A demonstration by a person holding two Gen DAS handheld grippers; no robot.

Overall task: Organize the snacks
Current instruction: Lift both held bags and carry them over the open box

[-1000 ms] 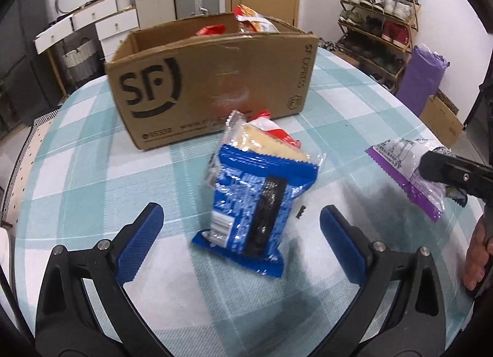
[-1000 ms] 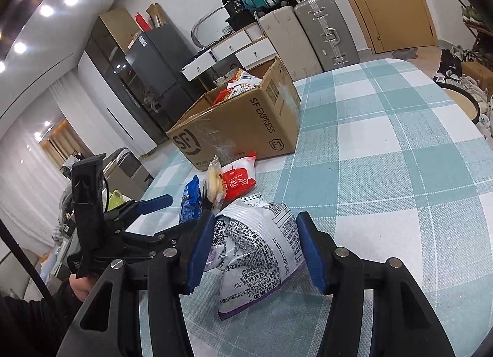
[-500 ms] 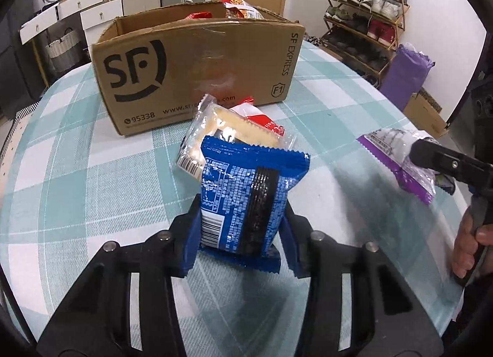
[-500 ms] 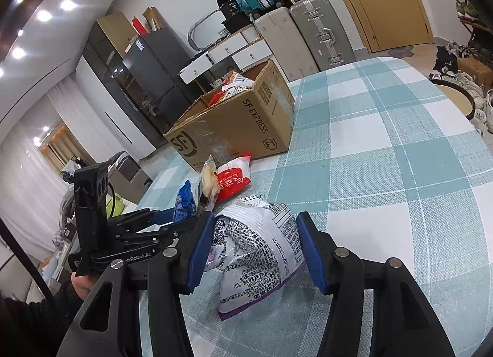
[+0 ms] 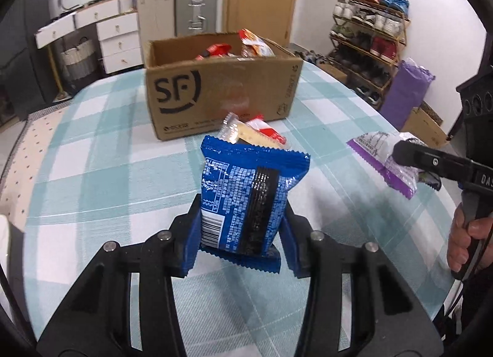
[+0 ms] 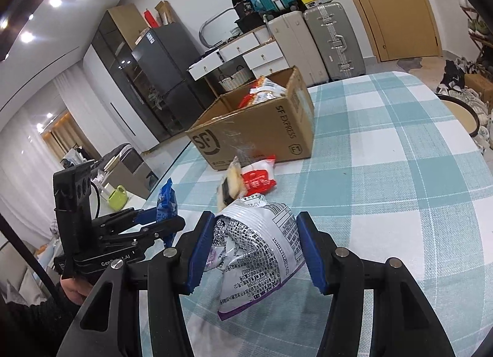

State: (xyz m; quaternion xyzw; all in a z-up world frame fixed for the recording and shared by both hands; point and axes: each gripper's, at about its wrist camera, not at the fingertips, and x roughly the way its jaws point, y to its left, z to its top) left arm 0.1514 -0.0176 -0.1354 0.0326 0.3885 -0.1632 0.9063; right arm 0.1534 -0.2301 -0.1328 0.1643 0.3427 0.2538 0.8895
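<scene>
Left hand-held gripper (image 5: 238, 238) is clamped on the blue packet (image 5: 246, 200), which stands long axis upright between the pads, clear of the tabletop (image 5: 92, 178). Right hand-held gripper (image 6: 255, 247) is closed on the white-and-purple bag (image 6: 258, 252). The cardboard box (image 5: 222, 92) sits straight ahead of my left gripper, open top up, long side facing me; two loose snacks (image 5: 252, 133) lie in between. I judge left is nearer, so it drops first.
</scene>
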